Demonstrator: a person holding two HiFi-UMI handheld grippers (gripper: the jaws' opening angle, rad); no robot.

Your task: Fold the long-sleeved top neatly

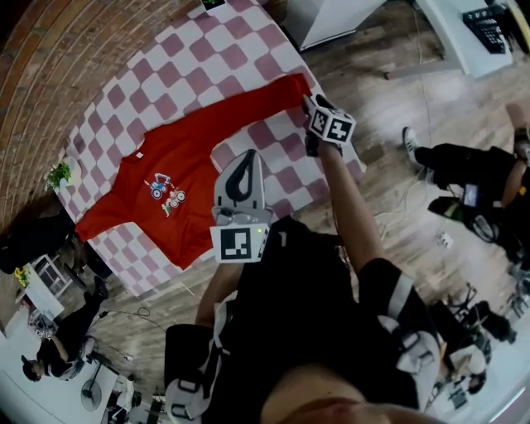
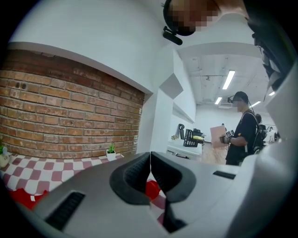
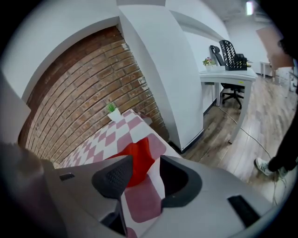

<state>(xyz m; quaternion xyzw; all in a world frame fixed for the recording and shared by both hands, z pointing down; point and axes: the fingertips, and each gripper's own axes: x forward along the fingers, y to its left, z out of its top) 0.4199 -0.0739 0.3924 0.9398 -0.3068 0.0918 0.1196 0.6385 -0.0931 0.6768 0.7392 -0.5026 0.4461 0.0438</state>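
A red long-sleeved top (image 1: 195, 153) with a small print on its chest lies spread flat on the pink-and-white checked table (image 1: 207, 58). One sleeve (image 1: 277, 93) reaches toward the table's right corner. My right gripper (image 1: 310, 104) hovers just past that sleeve end, jaws open, with the red cuff (image 3: 138, 160) showing between and beyond them, apart from the pads. My left gripper (image 1: 245, 157) hangs above the top's lower hem near the table's front edge. Its jaws (image 2: 150, 173) are shut with nothing held; red cloth (image 2: 152, 189) shows below them.
A small potted plant (image 1: 60, 175) stands at the table's far end by the brick wall (image 2: 65, 116). A white cabinet (image 1: 331, 21) is close to the table's right corner. People stand and sit around (image 1: 472, 178) on the wooden floor; a desk (image 3: 228, 74) stands behind.
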